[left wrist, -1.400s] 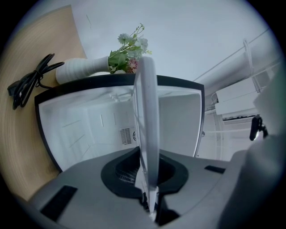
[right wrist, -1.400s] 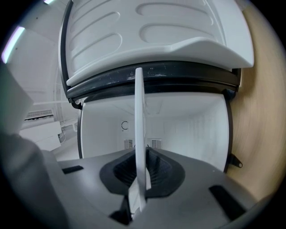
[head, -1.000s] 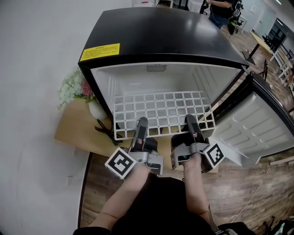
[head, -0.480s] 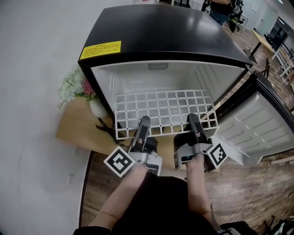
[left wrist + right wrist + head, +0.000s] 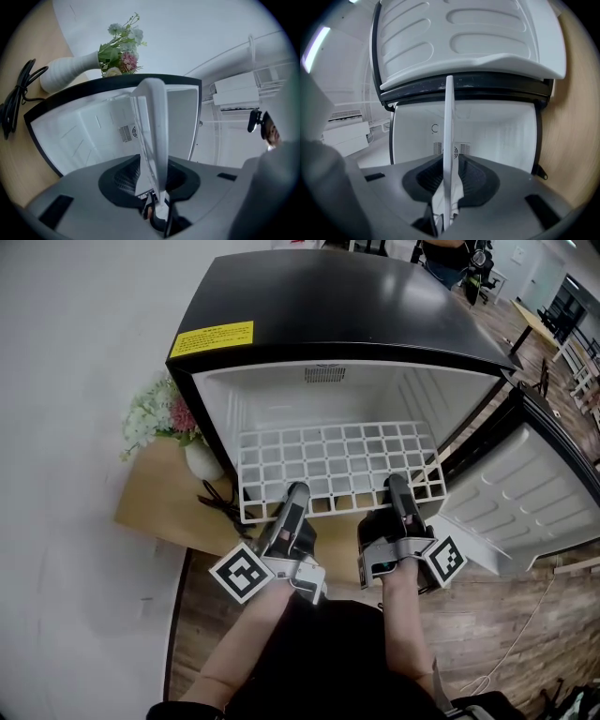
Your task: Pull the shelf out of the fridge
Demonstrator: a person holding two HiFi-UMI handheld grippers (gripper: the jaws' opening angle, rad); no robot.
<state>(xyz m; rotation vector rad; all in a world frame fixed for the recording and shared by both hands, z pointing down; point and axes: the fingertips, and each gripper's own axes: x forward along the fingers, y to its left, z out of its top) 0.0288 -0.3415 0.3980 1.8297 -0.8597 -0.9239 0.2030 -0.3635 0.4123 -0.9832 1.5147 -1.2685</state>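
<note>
Where the light wooden table (image 5: 150, 512) shows at the left of the frame, a white vase (image 5: 201, 463) of pink and white flowers (image 5: 155, 418) stands beside the big black fridge (image 5: 328, 306). The left gripper (image 5: 293, 495) has the front edge of the white wire grid shelf (image 5: 337, 460) between its jaws, and they are opening. The shelf sticks partway out of the fridge, in the middle of the frame. The right gripper (image 5: 396, 486) is opening round the same edge. The white fridge door (image 5: 525, 493) hangs open at the right.

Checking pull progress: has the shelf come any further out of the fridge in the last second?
No. The shelf has its front edge just as far out of the fridge opening as before; the whole head view merely shifted slightly.
</note>
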